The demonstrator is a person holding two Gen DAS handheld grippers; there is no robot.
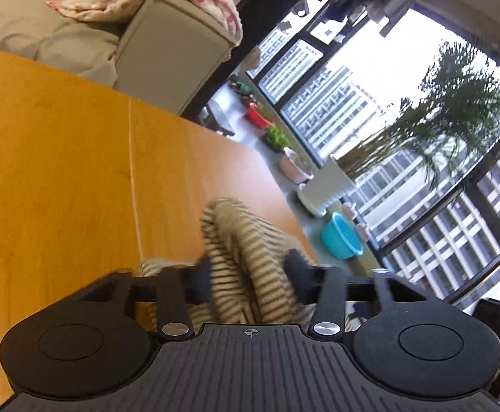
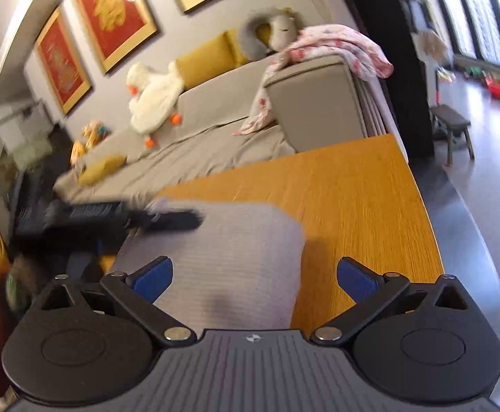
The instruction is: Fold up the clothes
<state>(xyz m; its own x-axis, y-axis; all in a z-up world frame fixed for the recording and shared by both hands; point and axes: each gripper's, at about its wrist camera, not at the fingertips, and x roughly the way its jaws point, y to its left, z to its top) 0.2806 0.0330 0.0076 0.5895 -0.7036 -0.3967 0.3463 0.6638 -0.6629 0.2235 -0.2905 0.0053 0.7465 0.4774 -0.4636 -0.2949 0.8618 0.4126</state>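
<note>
One striped knit garment (image 1: 246, 250), cream and brown in the left wrist view and pale grey-lilac in the right (image 2: 229, 261), lies on one orange wooden table (image 1: 61, 171), near its edge. There are two grippers. The left gripper (image 1: 250, 274) is clenched on a bunched fold of the striped cloth, which rises between its dark pads and drapes forward; the picture is blurred there. From the right wrist view the same tool shows as a dark blurred bar (image 2: 167, 221) at the far left edge of the garment. The right gripper (image 2: 253, 278) hangs over the near end of the garment with its two blue pads spread wide, one above the cloth and one above bare wood, gripping nothing. Beyond the table stands one beige sofa (image 2: 318, 110) with a pink-spotted blanket (image 2: 339, 46) over its arm, one white goose plush toy (image 2: 153, 92) and yellow cushions (image 2: 205, 61). Three red framed pictures (image 2: 116, 10) hang above. By the window are a potted palm (image 1: 431, 116) and a blue basin (image 1: 340, 237).
</note>
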